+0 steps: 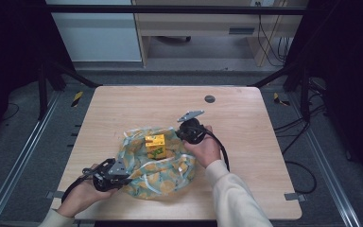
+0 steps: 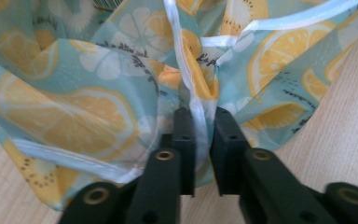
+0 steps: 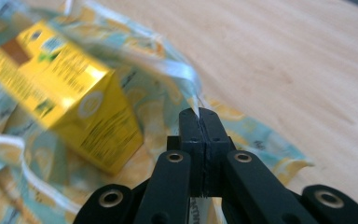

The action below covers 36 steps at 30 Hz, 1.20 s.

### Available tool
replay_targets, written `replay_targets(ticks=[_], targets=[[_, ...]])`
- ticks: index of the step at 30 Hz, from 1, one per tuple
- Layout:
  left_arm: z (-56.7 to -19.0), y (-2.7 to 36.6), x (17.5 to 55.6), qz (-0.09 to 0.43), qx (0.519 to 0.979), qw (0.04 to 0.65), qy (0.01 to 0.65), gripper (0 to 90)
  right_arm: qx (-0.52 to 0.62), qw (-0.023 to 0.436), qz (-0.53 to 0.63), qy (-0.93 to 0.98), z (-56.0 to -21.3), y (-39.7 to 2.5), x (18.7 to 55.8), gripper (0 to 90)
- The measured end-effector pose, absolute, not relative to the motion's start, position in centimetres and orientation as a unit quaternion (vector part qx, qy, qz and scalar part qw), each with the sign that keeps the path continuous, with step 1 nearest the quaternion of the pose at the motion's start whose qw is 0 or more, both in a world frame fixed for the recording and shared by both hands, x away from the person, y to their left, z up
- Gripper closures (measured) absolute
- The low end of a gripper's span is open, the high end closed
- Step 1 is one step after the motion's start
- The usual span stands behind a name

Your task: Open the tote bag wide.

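The cloth lies at table centre with the box on it. The left gripper, at the cloth's 8 o'clock, is nearly closed on a hem fold. The right gripper, at 2 o'clock, is clamped on the trim. Lift both edges evenly, probably inward over the box, keeping tension equal.

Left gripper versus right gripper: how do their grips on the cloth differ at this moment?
The left gripper has a gap between its jaws, with a bunched fold of the cloth and its white hem running through; the right gripper is shut tight on a thin hem strip. The left works the near-left edge, the right the far-right edge beside the yellow box. Both hold the same lemon-print cloth.
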<state>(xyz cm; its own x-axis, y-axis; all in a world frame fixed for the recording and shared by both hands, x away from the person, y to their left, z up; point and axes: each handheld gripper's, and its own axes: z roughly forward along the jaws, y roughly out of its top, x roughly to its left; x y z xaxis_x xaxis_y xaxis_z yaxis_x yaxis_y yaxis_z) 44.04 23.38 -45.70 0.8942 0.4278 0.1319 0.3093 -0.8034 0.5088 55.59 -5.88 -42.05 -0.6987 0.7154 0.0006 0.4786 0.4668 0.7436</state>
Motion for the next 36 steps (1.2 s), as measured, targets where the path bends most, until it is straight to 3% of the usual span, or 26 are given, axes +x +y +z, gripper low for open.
replay_targets(ticks=[6,14,36], targets=[[-45.3,23.8,44.2,0.13,0.94,0.241,0.204,89.1,0.372,0.171,0.391,0.824,-41.1,-6.3,57.0,90.0],[-46.0,24.8,44.7,0.132,0.939,0.224,0.224,89.4,0.4,0.152,0.363,0.828,-43.8,-6.5,59.0,89.9],[-45.9,27.0,46.3,0.165,0.92,0.229,0.273,89.4,0.415,0.135,0.344,0.832,-45.9,-8.1,57.6,89.9]])
